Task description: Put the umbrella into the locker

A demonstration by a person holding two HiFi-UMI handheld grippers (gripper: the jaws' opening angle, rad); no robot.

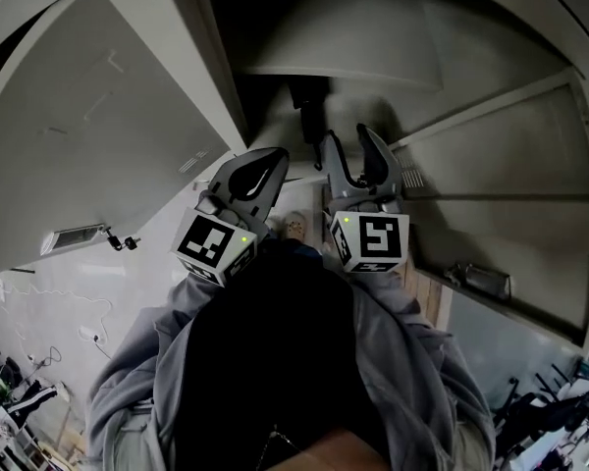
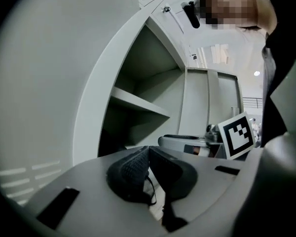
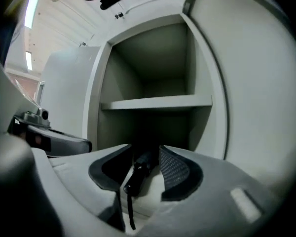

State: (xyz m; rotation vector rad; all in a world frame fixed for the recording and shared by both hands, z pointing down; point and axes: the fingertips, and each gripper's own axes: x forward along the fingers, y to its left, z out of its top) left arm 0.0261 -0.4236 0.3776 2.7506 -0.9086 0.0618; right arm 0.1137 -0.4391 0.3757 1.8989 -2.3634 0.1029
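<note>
The black folded umbrella lies in the open locker's lower compartment, under the shelf, handle and strap toward me. From the head view it is a dark shape just inside the opening. My right gripper stands open in front of it, with the handle showing in the gap and neither pad pressing on it. In the head view this right gripper points into the locker. My left gripper is shut with nothing held, and it hangs beside the open door, left gripper just left of the right one.
The open locker door fills the left of the head view. Shut locker fronts with a latch run along the right. An upper compartment sits above the shelf. The person's shoe shows below the grippers.
</note>
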